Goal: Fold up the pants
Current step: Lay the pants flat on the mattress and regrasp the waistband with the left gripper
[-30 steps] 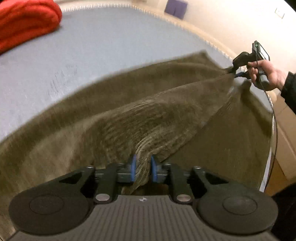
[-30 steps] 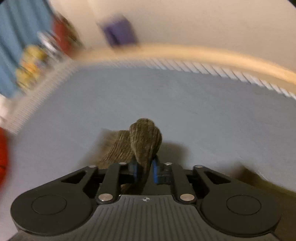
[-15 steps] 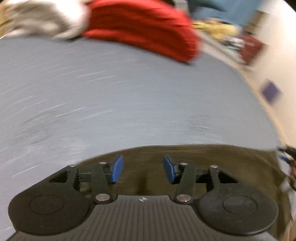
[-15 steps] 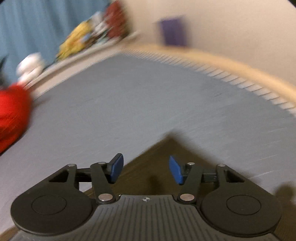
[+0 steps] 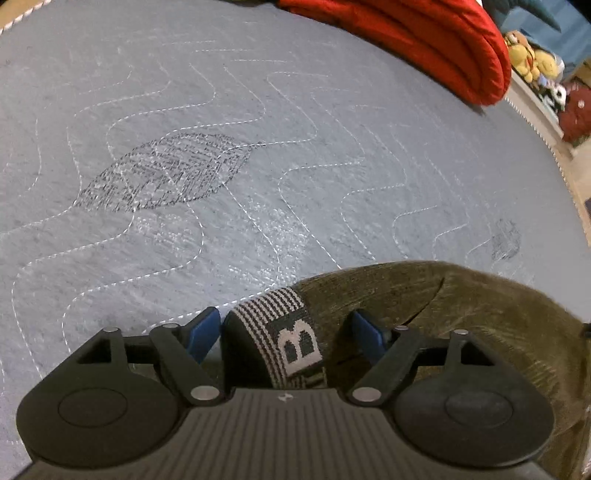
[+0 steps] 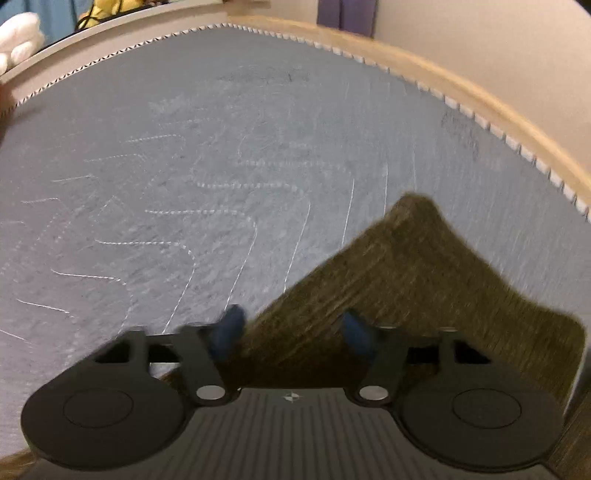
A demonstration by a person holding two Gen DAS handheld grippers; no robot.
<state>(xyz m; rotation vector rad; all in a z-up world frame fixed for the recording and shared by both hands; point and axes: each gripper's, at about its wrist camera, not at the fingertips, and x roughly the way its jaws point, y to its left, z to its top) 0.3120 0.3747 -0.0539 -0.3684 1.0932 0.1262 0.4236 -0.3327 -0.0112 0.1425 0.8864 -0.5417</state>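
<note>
Left claw (image 5: 286, 332) spread wide, gripping nothing, above the striped waistband (image 5: 280, 332) of the olive pants (image 5: 461, 317). Right claw (image 6: 291, 332) likewise wide, ungripped, over pants on the grey quilted mat (image 6: 184, 184).

A grey quilted pad (image 5: 229, 110) covers the work surface; wavy lines of white stitching run across it. A dark hatched scuff mark (image 5: 166, 171) lies left of centre in the left wrist view, and a smaller dark smudge (image 5: 505, 242) lies near the right edge. A red padded bundle (image 5: 424, 37) rests on the pad at the far edge. Beyond it, yellow plush toys (image 5: 532, 59) and a dark red item (image 5: 576, 114) sit on a ledge.

In the right wrist view, a zigzag-stitched border (image 6: 480, 118) edges the pad, and a wooden rim (image 6: 461, 79) runs alongside it. A purple object (image 6: 347, 14) stands against the beige wall (image 6: 498, 37). A white soft object (image 6: 16, 37) appears at upper left.
</note>
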